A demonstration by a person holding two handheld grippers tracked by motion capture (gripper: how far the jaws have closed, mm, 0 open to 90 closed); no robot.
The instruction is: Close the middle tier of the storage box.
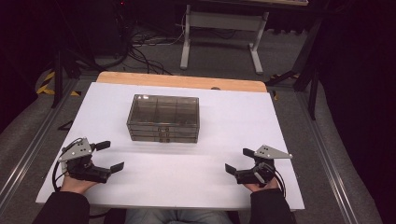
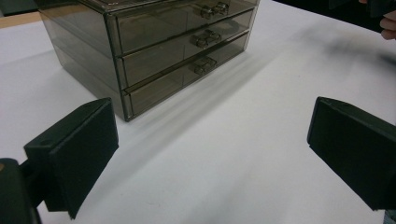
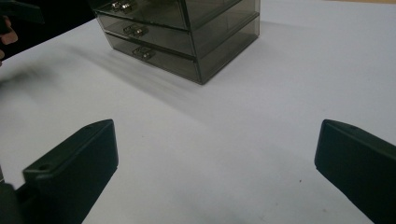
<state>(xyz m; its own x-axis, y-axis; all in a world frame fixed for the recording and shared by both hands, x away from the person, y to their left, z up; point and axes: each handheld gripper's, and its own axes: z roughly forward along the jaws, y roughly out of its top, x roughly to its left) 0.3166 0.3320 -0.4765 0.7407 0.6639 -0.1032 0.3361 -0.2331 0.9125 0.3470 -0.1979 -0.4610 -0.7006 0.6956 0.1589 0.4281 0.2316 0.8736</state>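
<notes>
High view: the left gripper (image 1: pixel 109 155) and right gripper (image 1: pixel 237 160) are lying released, jaws spread, holding nothing, with the smoky drawer box (image 1: pixel 163 118) sitting ahead and between them on the white table (image 1: pixel 187 177).

Left gripper view: the box is standing ahead, left of the gap.

Right gripper view: the box is standing ahead, well apart, three drawers facing front.

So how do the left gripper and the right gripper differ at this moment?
The left gripper rests near the table's left edge, left of the drawer unit; the right gripper sits near the right edge. The left gripper's grey plate tilts toward the camera, while the right gripper's lies flatter. Both are open, hold nothing, and rest apart from the unit.
</notes>
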